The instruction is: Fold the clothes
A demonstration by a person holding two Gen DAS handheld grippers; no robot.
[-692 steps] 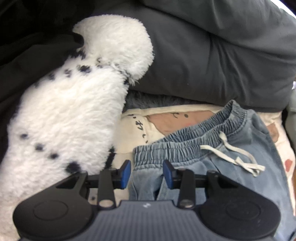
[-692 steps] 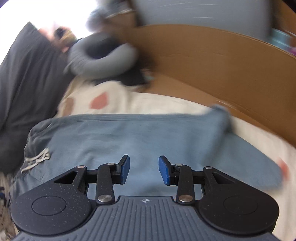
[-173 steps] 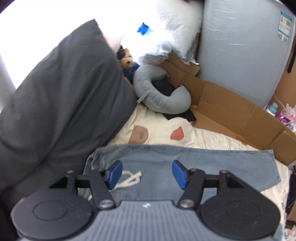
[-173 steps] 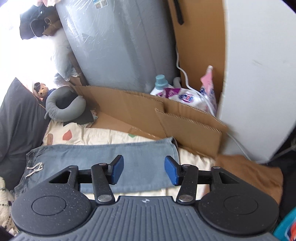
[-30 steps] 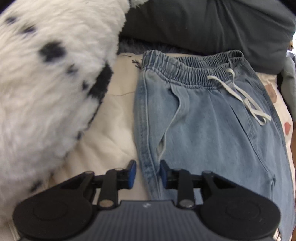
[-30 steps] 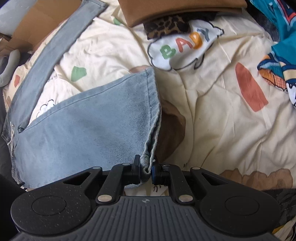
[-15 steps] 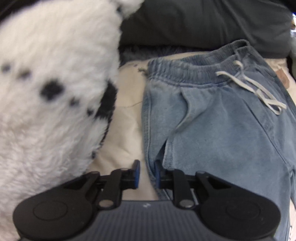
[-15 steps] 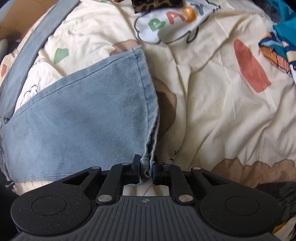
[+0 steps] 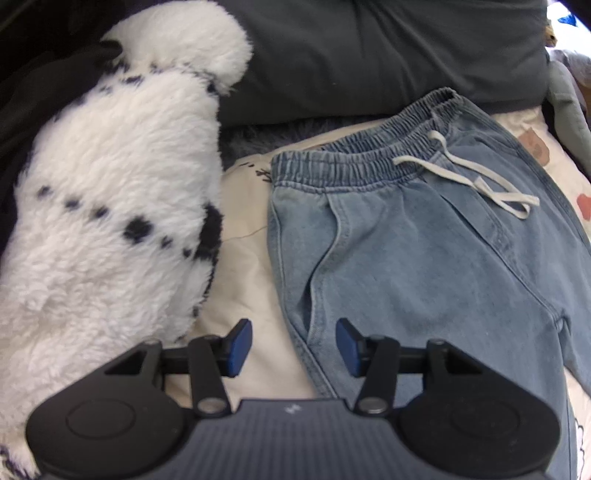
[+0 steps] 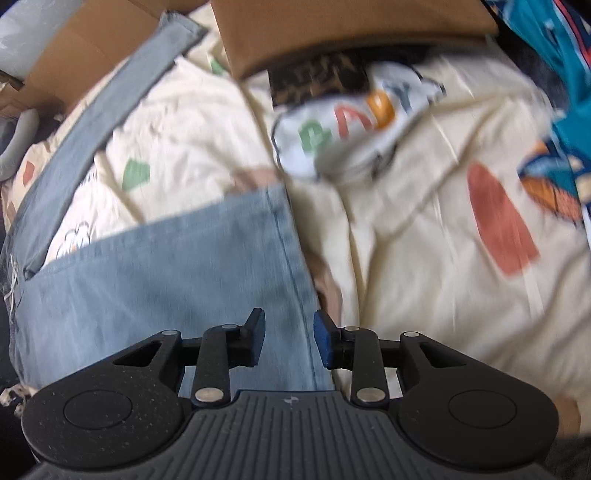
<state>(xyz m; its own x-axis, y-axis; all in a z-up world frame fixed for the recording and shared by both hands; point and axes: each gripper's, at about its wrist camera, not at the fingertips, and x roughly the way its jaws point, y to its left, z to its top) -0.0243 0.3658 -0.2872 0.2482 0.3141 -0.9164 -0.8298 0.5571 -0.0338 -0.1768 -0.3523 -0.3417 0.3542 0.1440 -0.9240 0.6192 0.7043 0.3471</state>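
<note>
Left gripper (image 9: 291,345) is sitting at lower centre of the left wrist view, jaws apart and just been opening; the side seam of the light blue jeans (image 9: 424,258) is lying under the gap, pads clear of the cloth, nothing gripped. Jeans are filling the right half of that view, elastic waistband (image 9: 354,166) at upper centre with a white drawstring (image 9: 476,177) trailing to the right. White fluffy black-spotted fabric (image 9: 103,229) is taking up the left side, dark grey cushion (image 9: 388,55) across the top.

Right gripper (image 10: 289,338) is at lower centre of the right wrist view, jaws partly apart, also just been opening; the jeans' hem edge is showing between the pads, not pinched. Folded leg is spreading to the left; the other leg (image 10: 99,110) is running up to upper left. Everything is lying on a cream patterned bedsheet (image 10: 424,240); brown cardboard (image 10: 332,26) at top, teal printed cloth (image 10: 561,92) upper right. View is motion-blurred.
</note>
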